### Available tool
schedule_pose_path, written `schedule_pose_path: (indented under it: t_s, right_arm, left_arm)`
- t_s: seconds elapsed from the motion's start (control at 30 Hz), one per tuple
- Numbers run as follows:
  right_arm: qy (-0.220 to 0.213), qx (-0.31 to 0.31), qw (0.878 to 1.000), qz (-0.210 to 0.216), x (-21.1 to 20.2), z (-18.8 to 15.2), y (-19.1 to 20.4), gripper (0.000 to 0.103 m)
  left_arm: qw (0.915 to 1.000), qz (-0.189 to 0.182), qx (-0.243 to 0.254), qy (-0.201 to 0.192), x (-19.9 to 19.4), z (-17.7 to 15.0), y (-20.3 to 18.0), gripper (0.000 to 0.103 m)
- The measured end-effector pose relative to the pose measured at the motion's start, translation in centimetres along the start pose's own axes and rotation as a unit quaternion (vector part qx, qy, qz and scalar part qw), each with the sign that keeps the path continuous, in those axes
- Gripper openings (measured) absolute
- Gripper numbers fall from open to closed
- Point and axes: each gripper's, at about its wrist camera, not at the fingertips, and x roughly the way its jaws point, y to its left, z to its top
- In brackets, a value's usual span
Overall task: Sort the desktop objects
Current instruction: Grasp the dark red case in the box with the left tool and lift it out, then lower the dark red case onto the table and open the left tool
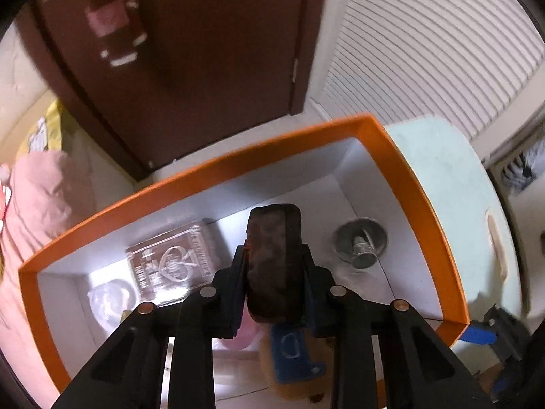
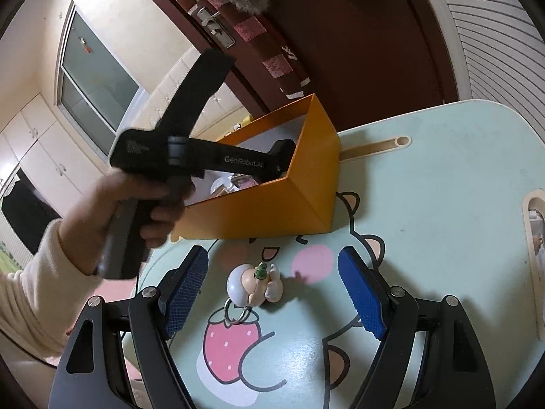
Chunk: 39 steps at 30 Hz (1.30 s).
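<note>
Left gripper (image 1: 274,266) poised over an orange box (image 1: 238,163), right gripper (image 2: 272,286) waiting above a keychain figure (image 2: 253,284).

Left wrist view: the jaws clamp a dark oblong object (image 1: 274,259) above the box, which already holds a clear card case (image 1: 173,259) and a metal piece (image 1: 362,242). Let go from up here, it could strike the case; the case's print is too blurred to read. Right wrist view: the jaws stand wide over the figure on the cartoon tabletop (image 2: 442,177); its loose ring could slip a pinch. The left tool reads "GenRobot.AI".
</note>
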Motion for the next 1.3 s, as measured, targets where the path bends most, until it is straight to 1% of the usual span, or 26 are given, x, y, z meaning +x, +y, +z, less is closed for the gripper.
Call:
schedule_pose_path:
  t_s: [0.07,0.13,0.23,0.3,0.4,0.5,0.53,0.57,0.63,0.67,0.73,0.77,0.8,0.9,0.93,0.97,1.0,1.03,1.07,1.13,1.17,1.23,1.3]
  right_arm:
    - [-0.001,-0.001,1.000,-0.002,0.0,0.0,0.1,0.079]
    - [0.001,-0.004,1.000,-0.004,0.0,0.0,0.2,0.079]
    - [0.002,-0.011,1.000,-0.006,0.0,0.1,0.5,0.079]
    - [0.004,-0.016,1.000,-0.009,0.0,0.1,0.9,0.079]
    - [0.008,-0.018,1.000,-0.008,0.2,0.2,1.3,0.079]
    - [0.018,-0.021,1.000,-0.010,0.3,0.3,1.8,0.079]
    - [0.020,-0.023,0.999,-0.012,0.3,0.3,1.9,0.079]
    - [0.020,-0.025,0.999,-0.015,0.4,0.5,2.0,0.079]
    - [0.016,-0.024,0.999,-0.014,0.1,1.2,2.2,0.079]
    - [0.015,-0.020,1.000,-0.006,0.0,2.0,2.3,0.079]
    - [0.028,-0.014,0.999,0.015,0.5,4.0,2.7,0.079]
    - [0.040,-0.022,0.999,0.013,1.1,5.3,3.4,0.079]
    - [0.053,-0.033,0.998,0.009,1.8,6.6,4.0,0.079]
    - [0.097,-0.071,0.992,-0.023,5.1,10.0,6.0,0.079]
    - [0.119,-0.080,0.989,-0.035,6.8,11.1,6.8,0.079]
    - [0.138,-0.088,0.986,-0.043,8.2,11.7,7.3,0.079]
    - [0.158,-0.094,0.981,-0.053,9.8,12.2,7.8,0.077]
    - [0.184,-0.097,0.976,-0.068,11.8,12.7,8.1,0.069]
    - [0.206,-0.094,0.971,-0.077,13.5,12.9,8.2,0.065]
    - [0.248,-0.079,0.961,-0.094,16.3,12.8,7.8,0.060]
    - [0.262,-0.076,0.957,-0.102,17.4,12.5,7.6,0.060]
    - [0.285,-0.071,0.948,-0.120,19.1,12.1,7.1,0.059]
    - [0.299,-0.073,0.942,-0.134,20.2,11.6,6.8,0.057]
  left_arm:
    - [0.9993,-0.015,-0.009,-0.033,-2.0,-0.5,0.2,0.026]
    - [0.9967,-0.028,-0.016,-0.075,-5.5,-0.6,1.1,0.026]
    - [0.9915,-0.033,-0.028,-0.123,-10.0,-1.5,2.2,0.026]
    - [0.9889,-0.028,-0.036,-0.141,-12.7,-4.1,2.7,0.026]
    - [0.9890,-0.015,-0.061,-0.134,-14.4,-9.9,3.2,0.026]
    - [0.9896,-0.011,-0.090,-0.112,-14.9,-17.5,1.6,0.026]
    - [0.9893,-0.013,-0.101,-0.105,-14.5,-19.7,1.7,0.026]
    - [0.9884,-0.019,-0.114,-0.099,-13.8,-21.1,1.7,0.026]
    - [0.9834,-0.032,-0.152,-0.094,-12.1,-23.8,2.2,0.026]
    - [0.9817,-0.026,-0.165,-0.092,-11.3,-24.4,2.3,0.026]
    - [0.9789,-0.012,-0.180,-0.095,-10.3,-25.1,2.5,0.026]
    - [0.9777,-0.001,-0.184,-0.101,-9.6,-25.2,2.7,0.026]
    - [0.9768,0.002,-0.187,-0.104,-9.3,-25.4,2.8,0.026]
    - [0.9734,0.006,-0.194,-0.123,-8.8,-25.5,2.5,0.027]
    - [0.9722,0.005,-0.195,-0.129,-8.9,-25.6,2.6,0.035]
    - [0.9703,0.003,-0.199,-0.138,-9.2,-25.8,2.8,0.048]
    - [0.9684,0.001,-0.202,-0.147,-9.5,-26.0,3.1,0.054]
    - [0.9664,-0.001,-0.205,-0.156,-10.0,-26.4,3.4,0.062]
    - [0.9639,-0.002,-0.208,-0.167,-10.6,-26.9,3.7,0.066]
    - [0.9584,-0.005,-0.214,-0.189,-11.8,-27.7,4.4,0.069]
    - [0.9556,-0.003,-0.220,-0.196,-12.2,-28.1,4.9,0.070]
    - [0.9507,-0.001,-0.234,-0.204,-12.8,-29.0,5.6,0.071]
    - [0.9481,-0.003,-0.245,-0.202,-12.7,-29.2,6.4,0.071]
